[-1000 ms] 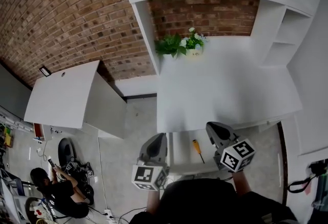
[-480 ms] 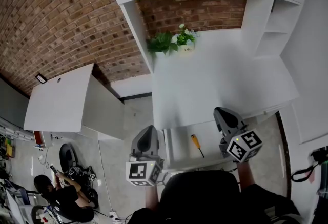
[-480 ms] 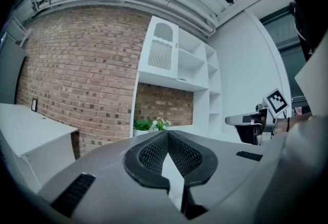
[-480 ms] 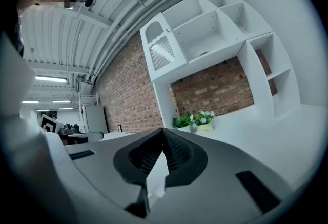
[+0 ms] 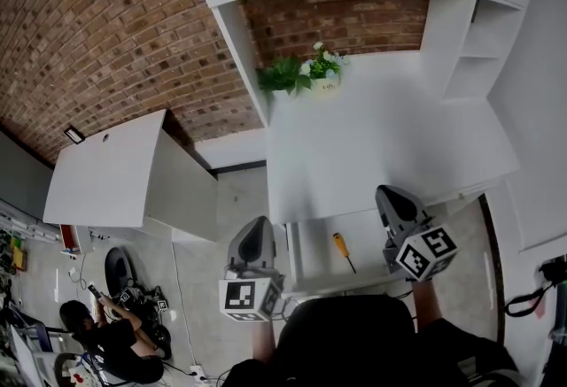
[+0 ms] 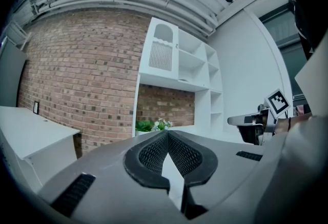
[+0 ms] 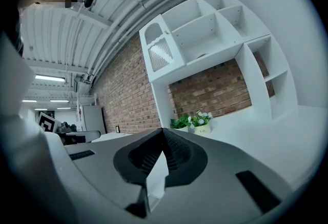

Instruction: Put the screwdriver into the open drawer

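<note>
The screwdriver (image 5: 340, 246), orange handle and thin dark shaft, lies inside the open white drawer (image 5: 312, 263) under the desk's front edge. My left gripper (image 5: 257, 228) hangs left of the drawer, off its corner, over the floor. My right gripper (image 5: 391, 197) sits at the drawer's right side by the desk edge. Neither touches the screwdriver. In the left gripper view the left gripper (image 6: 166, 134) has its jaws together with nothing between them. In the right gripper view the right gripper (image 7: 163, 130) is likewise shut and empty. Both point level toward the brick wall.
A white desk (image 5: 381, 142) with a potted plant (image 5: 306, 73) and a shelf unit (image 5: 478, 49) stands behind the drawer. A second white table (image 5: 106, 168) is at the left. A person (image 5: 102, 332) sits on the floor at the lower left.
Both grippers have spread slightly outward from the drawer, the right one more to the right. The screwdriver stays in the drawer. Both stay shut.
</note>
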`<action>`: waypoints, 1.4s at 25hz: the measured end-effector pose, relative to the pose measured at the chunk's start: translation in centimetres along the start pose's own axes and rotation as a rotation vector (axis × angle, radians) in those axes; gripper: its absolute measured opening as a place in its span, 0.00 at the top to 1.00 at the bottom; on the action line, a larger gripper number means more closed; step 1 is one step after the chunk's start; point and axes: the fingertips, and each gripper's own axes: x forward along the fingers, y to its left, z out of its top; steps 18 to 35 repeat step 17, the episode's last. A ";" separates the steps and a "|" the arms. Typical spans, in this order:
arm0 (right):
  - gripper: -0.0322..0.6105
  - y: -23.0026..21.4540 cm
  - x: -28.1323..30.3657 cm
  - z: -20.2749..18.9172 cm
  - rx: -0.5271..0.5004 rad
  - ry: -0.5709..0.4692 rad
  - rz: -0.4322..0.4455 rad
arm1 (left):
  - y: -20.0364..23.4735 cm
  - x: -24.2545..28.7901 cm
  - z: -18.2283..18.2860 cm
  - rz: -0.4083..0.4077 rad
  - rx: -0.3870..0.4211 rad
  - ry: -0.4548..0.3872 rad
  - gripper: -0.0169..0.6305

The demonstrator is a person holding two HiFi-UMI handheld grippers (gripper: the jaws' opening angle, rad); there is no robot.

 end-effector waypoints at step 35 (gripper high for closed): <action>0.93 0.2 0.0 -0.2 -0.046 0.022 -0.009 | 0.3 -0.2 -0.1 -0.004 -0.005 0.006 0.96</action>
